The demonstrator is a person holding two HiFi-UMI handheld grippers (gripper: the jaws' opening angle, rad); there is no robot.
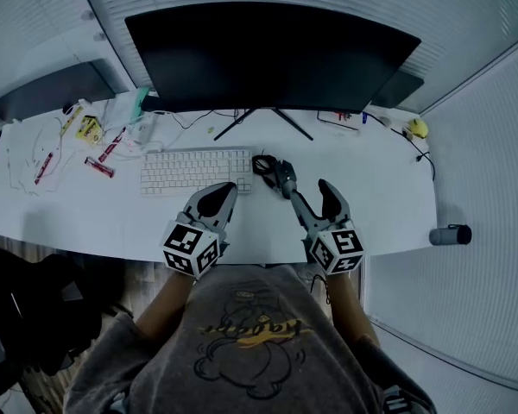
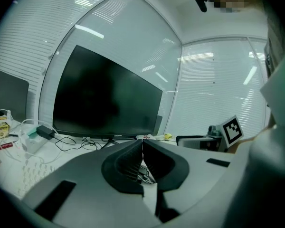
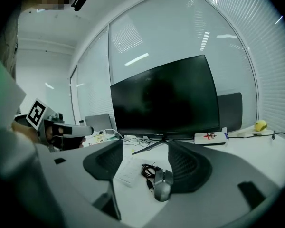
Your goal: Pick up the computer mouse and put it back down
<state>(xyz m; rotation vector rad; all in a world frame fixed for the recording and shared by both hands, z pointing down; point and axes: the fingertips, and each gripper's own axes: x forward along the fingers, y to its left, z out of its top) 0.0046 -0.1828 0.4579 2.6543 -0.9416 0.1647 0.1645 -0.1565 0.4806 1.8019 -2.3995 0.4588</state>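
White desk (image 1: 388, 197): was seen running from left to right, with pale blinds behind its far edge.
Black monitor (image 1: 272, 54): was stood at the far middle of the desk on a splayed stand, its screen dark.
Keyboard (image 1: 196, 171): white, was laid on the near side of the monitor's stand, left of the mouse.
Computer mouse (image 1: 284, 178): grey, was left lying on the desk just right of the keyboard. In the right gripper view it was framed between that gripper's jaws, closer to the right one, with no pad pressed on it.
Cable (image 1: 262, 164): a dark coil was bunched at the far left of the mouse, beside the keyboard's right end.
Right gripper (image 1: 309, 191): was held on the near side of the mouse, its jaws spread well apart and nothing clamped.
Left gripper (image 1: 224, 190): was held at the keyboard's near right corner, its jaws brought together tip to tip, with nothing held between them.
Small packets (image 1: 89, 128): were scattered with thin white leads on the far left of the desk.
Yellow object (image 1: 418, 128): was set at the far right of the desk; its kind could not be told.
Dark cylinder (image 1: 451, 235): was seen just beyond the desk's near right corner.
Grey printed shirt (image 1: 242, 335): was worn by the person, at the nearest edge of the head view.
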